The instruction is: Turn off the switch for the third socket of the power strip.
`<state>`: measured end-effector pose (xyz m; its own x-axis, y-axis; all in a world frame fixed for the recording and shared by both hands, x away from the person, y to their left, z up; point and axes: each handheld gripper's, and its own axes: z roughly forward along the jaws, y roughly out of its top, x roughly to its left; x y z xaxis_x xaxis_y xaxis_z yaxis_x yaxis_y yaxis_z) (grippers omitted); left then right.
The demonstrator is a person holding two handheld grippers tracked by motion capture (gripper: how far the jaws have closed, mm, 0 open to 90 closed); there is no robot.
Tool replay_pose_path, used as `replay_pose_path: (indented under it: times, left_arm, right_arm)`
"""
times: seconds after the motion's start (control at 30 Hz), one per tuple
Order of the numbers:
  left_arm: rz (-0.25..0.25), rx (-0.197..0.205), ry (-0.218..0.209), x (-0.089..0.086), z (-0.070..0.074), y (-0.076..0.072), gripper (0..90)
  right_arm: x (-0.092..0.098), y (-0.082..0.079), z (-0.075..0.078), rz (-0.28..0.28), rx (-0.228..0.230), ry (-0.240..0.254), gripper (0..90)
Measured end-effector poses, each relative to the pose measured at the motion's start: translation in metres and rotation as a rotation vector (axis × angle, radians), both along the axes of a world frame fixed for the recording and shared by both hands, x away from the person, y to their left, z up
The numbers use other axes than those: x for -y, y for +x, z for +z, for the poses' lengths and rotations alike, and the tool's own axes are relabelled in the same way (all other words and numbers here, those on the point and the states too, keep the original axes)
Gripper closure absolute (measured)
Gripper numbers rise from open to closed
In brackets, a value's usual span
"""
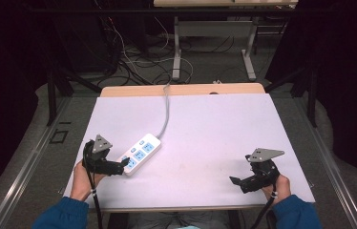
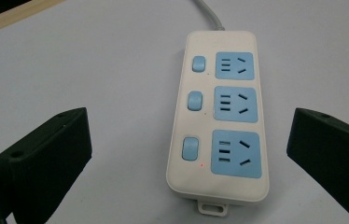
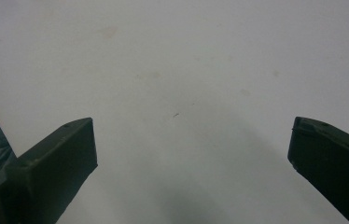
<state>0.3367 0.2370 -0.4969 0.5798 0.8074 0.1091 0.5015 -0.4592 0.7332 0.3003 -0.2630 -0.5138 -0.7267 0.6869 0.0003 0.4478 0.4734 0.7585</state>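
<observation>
We have the left gripper (image 2: 189, 154) lined up on the power strip (image 2: 219, 116), its jaws spread wide and standing to either side of the strip's near end without touching it. That spread looks chosen to let the jaws pass the full width of the white casing before closing. The strip lies flat on the desk (image 1: 205, 129), angled, with its three blue sockets and three small blue switches facing up, and its grey cord (image 1: 166, 107) runs from the strip's far end over the far edge of the desk; flat and face-up, it offers its long sides to a pinch. A small hanging tab sticks out of the strip's near end, between the jaws. Our right gripper (image 1: 243, 181) sits well apart from the strip, off to its right, jaws also wide and holding nothing, over bare desk. We judge it is parked there to leave the left free room.
</observation>
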Motion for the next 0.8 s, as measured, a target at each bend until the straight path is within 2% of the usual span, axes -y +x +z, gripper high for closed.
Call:
replay_pose_path:
  times: [0.07,0.23,0.3,0.53,0.8]
  left_arm:
    - [0.002,-0.011,0.002,0.001,-0.001,0.002,0.0]
    - [0.01,-0.012,-0.009,0.004,-0.003,0.008,0.0]
    - [0.002,-0.017,0.005,0.005,-0.003,0.01,0.0]
    - [0.005,-0.024,0.003,0.008,-0.005,0.015,0.5]
    - [-0.003,-0.033,0.004,0.01,-0.006,0.015,19.4]
  right_arm:
    - [0.0,0.0,0.0,0.0,0.0,0.0,0.8]
    - [0.0,0.0,0.0,0.001,-0.002,0.004,0.8]
    - [0.0,0.0,0.0,-0.004,0.002,0.001,0.8]
    - [0.0,0.0,0.0,-0.002,0.002,0.002,1.0]
    - [0.0,0.0,0.0,-0.001,-0.001,0.004,1.1]
